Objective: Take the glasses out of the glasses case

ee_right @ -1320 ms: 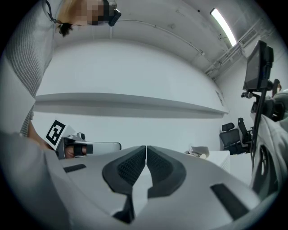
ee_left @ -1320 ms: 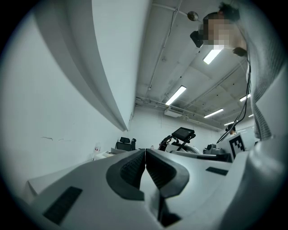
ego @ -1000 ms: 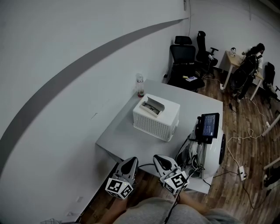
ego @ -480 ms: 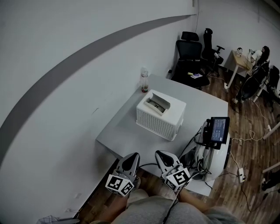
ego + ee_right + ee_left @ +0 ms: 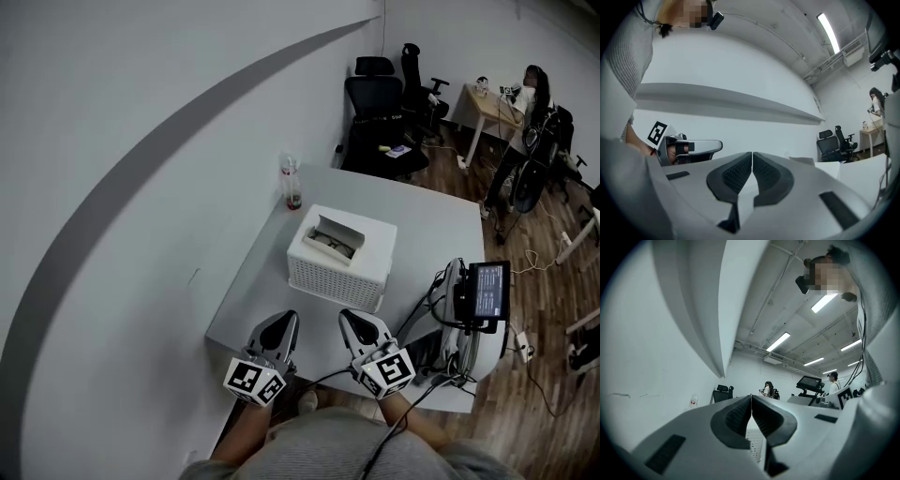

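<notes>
Glasses case handling has not begun, by the look of it: you are at the approach step, with both grippers short of the table. Nearest you, the left gripper (image 5: 284, 322) and the right gripper (image 5: 352, 321) sit side by side over the near edge of the table (image 5: 262, 305), pointing forward. In each gripper view the jaws are pressed together with nothing between them.

Further in, near the middle of the table, stands a white perforated box (image 5: 342, 267). In the open recess on its top lies a greyish object, most likely the glasses case (image 5: 333, 241). It is too small to tell whether it is open or closed, and the glasses themselves cannot be made out. The case is well apart from both grippers.

To your right, a screen on a stand (image 5: 489, 291) rises at the table's edge with cables trailing below it. A bottle (image 5: 292, 183) stands at the far left corner by the wall. Beyond the table are office chairs (image 5: 375, 112) and, further off, a person (image 5: 532, 89) at a desk.

Your next move calls for carrying both grippers forward over the box and spreading their jaws before you come down. You will probably want one gripper to steady the case while the other lifts the glasses. Watch the cables on the right as you reach.
</notes>
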`<state>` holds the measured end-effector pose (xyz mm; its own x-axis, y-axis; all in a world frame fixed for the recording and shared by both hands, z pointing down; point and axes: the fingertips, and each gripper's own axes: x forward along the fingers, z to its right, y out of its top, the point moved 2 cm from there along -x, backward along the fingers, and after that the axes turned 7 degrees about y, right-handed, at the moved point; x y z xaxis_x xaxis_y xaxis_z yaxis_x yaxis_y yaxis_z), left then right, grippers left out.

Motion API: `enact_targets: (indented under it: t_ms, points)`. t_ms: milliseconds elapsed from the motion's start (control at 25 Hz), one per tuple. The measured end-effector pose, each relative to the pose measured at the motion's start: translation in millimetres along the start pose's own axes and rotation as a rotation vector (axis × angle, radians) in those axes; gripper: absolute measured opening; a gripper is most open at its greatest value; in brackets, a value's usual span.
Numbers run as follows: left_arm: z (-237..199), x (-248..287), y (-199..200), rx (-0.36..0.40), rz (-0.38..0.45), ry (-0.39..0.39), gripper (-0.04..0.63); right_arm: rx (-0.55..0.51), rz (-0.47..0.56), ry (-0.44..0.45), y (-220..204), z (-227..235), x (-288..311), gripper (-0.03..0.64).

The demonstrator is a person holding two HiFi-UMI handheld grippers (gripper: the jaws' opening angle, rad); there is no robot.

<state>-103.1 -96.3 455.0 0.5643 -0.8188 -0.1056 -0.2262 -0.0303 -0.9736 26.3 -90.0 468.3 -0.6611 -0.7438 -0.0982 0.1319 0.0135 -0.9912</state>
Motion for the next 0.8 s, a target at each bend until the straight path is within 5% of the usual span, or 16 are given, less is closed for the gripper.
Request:
enact_targets:
  t_ms: [800]
  points:
    - [-38.5, 37.2, -1.9, 0.017, -0.054, -0.176, 0.012, -0.035, 0.022, -0.149, -14.7, 25.0, 42.5, 0.015]
